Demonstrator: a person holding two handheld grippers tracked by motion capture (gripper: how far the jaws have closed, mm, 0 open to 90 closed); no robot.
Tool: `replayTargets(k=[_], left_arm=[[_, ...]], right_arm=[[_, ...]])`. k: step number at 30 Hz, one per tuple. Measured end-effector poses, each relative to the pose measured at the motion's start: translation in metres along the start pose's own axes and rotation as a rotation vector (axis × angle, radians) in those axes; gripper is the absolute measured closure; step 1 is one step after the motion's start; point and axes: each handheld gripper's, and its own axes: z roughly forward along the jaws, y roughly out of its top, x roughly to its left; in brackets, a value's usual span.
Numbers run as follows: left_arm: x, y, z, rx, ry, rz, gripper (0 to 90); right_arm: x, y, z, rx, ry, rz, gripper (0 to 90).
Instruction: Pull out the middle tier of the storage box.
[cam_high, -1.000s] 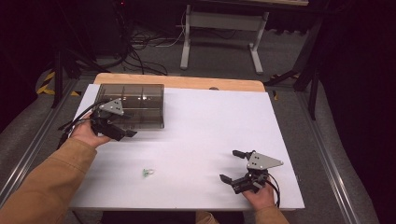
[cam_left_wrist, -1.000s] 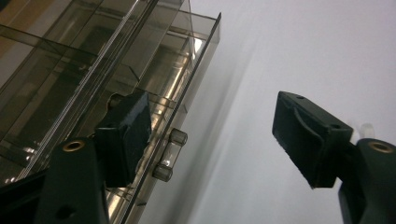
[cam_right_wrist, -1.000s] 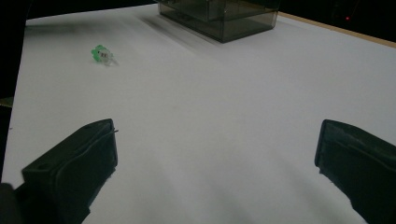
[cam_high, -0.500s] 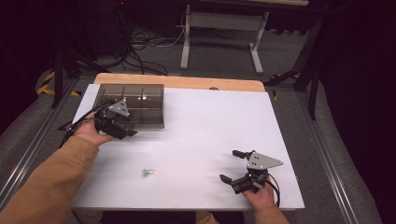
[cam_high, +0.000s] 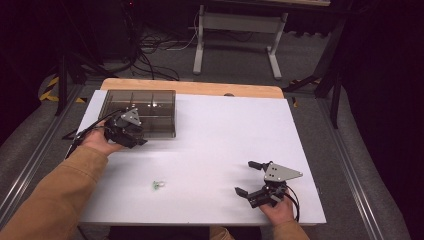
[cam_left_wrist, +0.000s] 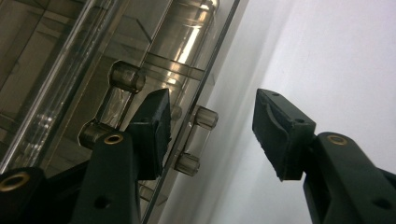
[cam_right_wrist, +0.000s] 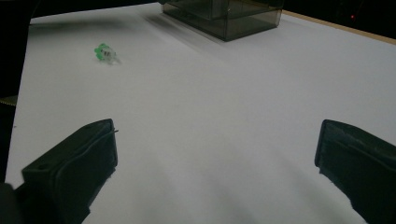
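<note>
A smoky clear compartment box (cam_high: 142, 110) sits at the table's far left. My left gripper (cam_high: 135, 134) is at the box's near edge, held by a hand in an orange sleeve. In the left gripper view the box wall (cam_left_wrist: 93, 60) runs diagonally, and a small clear latch peg (cam_left_wrist: 205, 117) on the box's edge lies between the open gripper (cam_left_wrist: 210, 130); one pad (cam_left_wrist: 154, 126) is over the box and the other (cam_left_wrist: 278, 133) over the white table. My right gripper (cam_high: 244, 177) rests wide open near the front right edge, holding nothing (cam_right_wrist: 215, 154). A tiny green and clear piece (cam_high: 158, 185) (cam_right_wrist: 105, 52) lies loose on the table.
The white tabletop (cam_high: 225, 135) has a wooden strip (cam_high: 200, 88) along its far edge. In the right gripper view the box (cam_right_wrist: 224, 16) stands far off. Cables and a metal stand (cam_high: 235, 30) are on the floor beyond the table.
My left gripper has shifted slightly to the right along the box's near edge. The right gripper and the green piece have not moved.
</note>
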Motion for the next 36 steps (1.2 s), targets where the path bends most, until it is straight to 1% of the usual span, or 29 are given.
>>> replayTargets(k=[4,5,7,8,9,11,13,17,21,25,29,31,32,34,35,36], left_arm=[[0.0004,0.0008,0.0041,0.011,0.011,-0.001,50.7],[0.0001,0.0014,0.0053,0.019,0.021,-0.001,53.1],[-0.0003,0.0018,0.0061,0.024,0.028,-0.002,55.9],[-0.0002,0.0020,0.0066,0.027,0.037,0.004,55.9],[-0.0006,0.0024,0.0077,0.042,0.054,0.014,59.7],[-0.0007,0.0023,0.0083,0.047,0.062,0.020,63.1],[-0.0009,0.0024,0.0099,0.053,0.073,0.022,64.6],[-0.0013,0.0036,0.0107,0.065,0.081,0.028,65.5],[-0.0005,0.0038,0.0106,0.064,0.073,0.022,66.4],[-0.0022,0.0047,0.0098,0.070,0.074,0.030,67.0],[-0.0025,0.0050,0.0096,0.068,0.061,0.020,67.3],[-0.0038,0.0056,0.0093,0.072,0.055,0.022,68.0],[-0.0052,0.0062,0.0088,0.078,0.048,0.030,68.2],[-0.0066,0.0063,0.0087,0.078,0.045,0.031,68.4],[-0.0075,0.0062,0.0080,0.087,0.041,0.027,68.6],[-0.0088,0.0066,0.0076,0.088,0.031,0.032,68.9]], right_arm=[[0.0000,0.0000,0.0000,0.000,0.002,0.001,0.0],[-0.0001,0.0000,-0.0002,-0.002,0.004,0.002,0.0],[-0.0002,-0.0001,-0.0001,-0.002,0.004,0.002,0.0],[-0.0002,-0.0001,-0.0001,-0.002,0.004,0.002,0.0],[-0.0002,-0.0001,-0.0001,-0.001,0.004,0.002,0.0],[-0.0002,-0.0001,-0.0001,-0.001,0.004,0.002,0.0],[-0.0003,-0.0001,0.0000,-0.001,0.003,0.003,0.0],[-0.0006,-0.0001,0.0000,-0.002,0.006,0.008,0.0],[-0.0010,-0.0002,-0.0005,-0.003,0.005,0.011,0.0],[-0.0010,-0.0002,-0.0007,-0.004,0.006,0.011,0.0],[-0.0010,-0.0001,-0.0006,-0.003,0.006,0.011,0.0],[-0.0010,-0.0002,-0.0007,-0.004,0.006,0.010,0.0],[-0.0010,-0.0002,-0.0007,-0.004,0.007,0.010,0.0],[-0.0010,-0.0002,-0.0007,-0.004,0.007,0.010,0.0],[-0.0010,-0.0001,-0.0007,-0.004,0.007,0.010,0.0],[-0.0010,-0.0001,-0.0006,-0.003,0.008,0.009,0.0]])
